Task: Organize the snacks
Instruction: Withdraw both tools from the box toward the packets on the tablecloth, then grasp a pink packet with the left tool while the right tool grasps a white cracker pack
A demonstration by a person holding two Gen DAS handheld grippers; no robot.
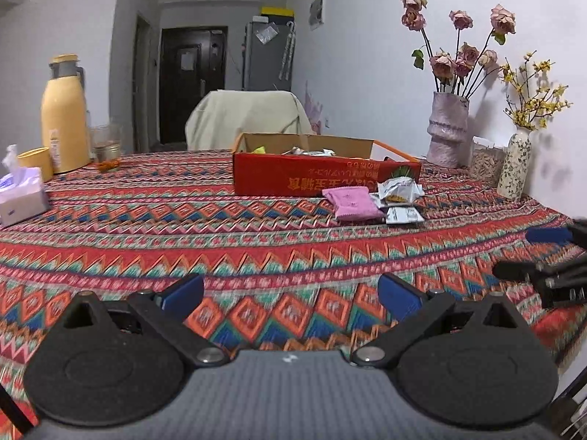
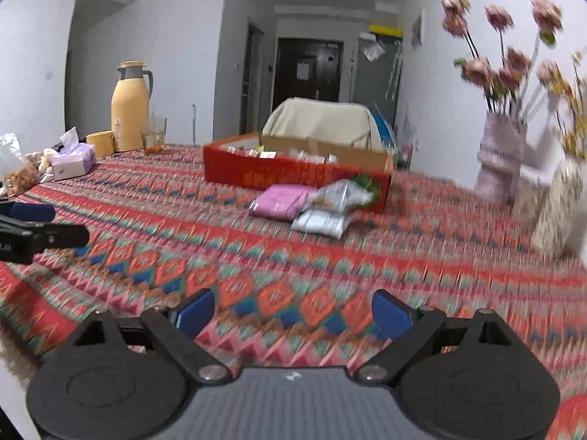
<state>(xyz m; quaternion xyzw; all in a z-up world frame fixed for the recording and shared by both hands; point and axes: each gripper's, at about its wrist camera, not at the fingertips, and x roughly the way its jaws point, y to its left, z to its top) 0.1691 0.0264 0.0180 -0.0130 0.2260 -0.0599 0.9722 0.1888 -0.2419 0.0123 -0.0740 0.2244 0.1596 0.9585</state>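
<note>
We are seeing red cardboard box (image 1: 293, 178) sitting open-topped at frame centre, several wrapped snacks (image 1: 312, 152) lying inside. Pink packet (image 1: 354, 203) is lying flat just before box's front wall, right of centre. Silver packet (image 1: 400, 189) is leaning against box beside it; second silver packet (image 1: 403, 215) is lying flat below, touching pink one.

My left gripper (image 1: 291, 293) and right gripper (image 2: 293, 310) both hung low in frame, jaws spread wide, gripping nothing.
</note>
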